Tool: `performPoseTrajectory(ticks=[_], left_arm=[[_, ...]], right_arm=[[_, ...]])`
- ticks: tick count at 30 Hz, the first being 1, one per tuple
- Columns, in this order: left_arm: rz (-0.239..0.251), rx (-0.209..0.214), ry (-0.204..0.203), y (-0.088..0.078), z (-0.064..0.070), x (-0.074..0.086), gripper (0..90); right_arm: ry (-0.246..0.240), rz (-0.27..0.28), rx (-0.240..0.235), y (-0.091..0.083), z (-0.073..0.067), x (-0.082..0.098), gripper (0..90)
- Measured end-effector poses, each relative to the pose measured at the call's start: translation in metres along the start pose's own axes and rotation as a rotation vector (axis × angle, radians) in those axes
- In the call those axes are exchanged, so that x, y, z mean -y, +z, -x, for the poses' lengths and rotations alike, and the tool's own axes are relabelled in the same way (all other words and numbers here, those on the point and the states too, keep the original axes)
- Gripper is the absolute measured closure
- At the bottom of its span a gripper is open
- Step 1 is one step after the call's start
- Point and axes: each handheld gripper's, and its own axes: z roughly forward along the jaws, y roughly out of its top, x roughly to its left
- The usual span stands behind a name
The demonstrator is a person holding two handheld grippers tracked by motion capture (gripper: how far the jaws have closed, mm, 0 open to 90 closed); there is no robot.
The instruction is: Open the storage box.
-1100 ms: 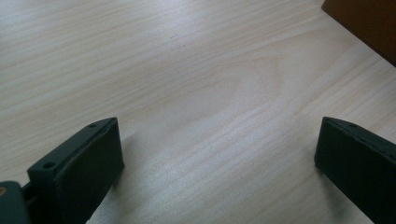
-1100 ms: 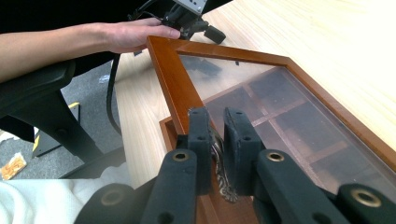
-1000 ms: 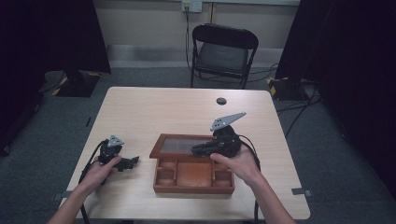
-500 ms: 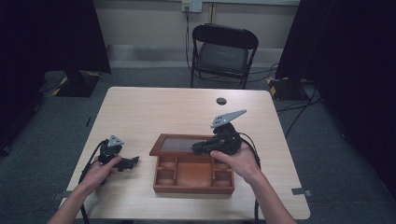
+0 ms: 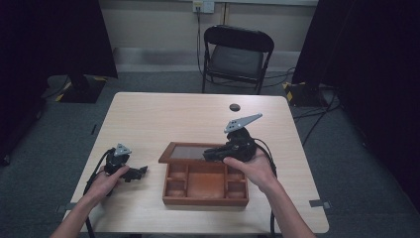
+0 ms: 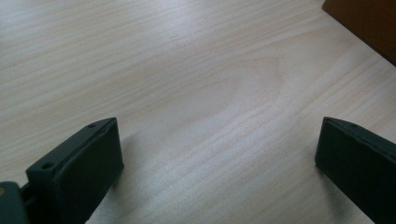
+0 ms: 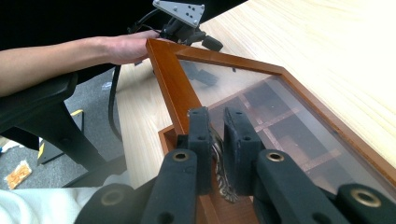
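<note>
A brown wooden box (image 5: 205, 198) with several compartments lies near the table's front edge. Its glass-paned lid (image 5: 184, 152) is lifted at the front and tilts back. My right gripper (image 5: 210, 154) is shut on the small ornate metal clasp (image 7: 220, 163) at the lid's front rail. In the right gripper view the fingertips (image 7: 201, 122) pinch that clasp beside the lid's wooden frame (image 7: 169, 84). My left gripper (image 5: 141, 172) rests on the table left of the box. It stands open (image 6: 219, 144) over bare wood, and a corner of the box (image 6: 369, 23) is at the upper right.
A small round black object (image 5: 234, 107) lies toward the far edge of the table (image 5: 163, 114). A black folding chair (image 5: 237, 54) stands behind the table. Cables trail from both grippers off the front edge.
</note>
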Motion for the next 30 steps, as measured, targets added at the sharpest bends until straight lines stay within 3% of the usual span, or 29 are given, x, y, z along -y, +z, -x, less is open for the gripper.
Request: performPoseTrajectory(ticks=[30], left_arm=[[0.001, 0.000, -0.001, 0.0000, 0.0000, 0.0000, 0.0]], right_arm=[[0.023, 0.030, 0.005, -0.0044, 0.0066, -0.0089, 82.3]])
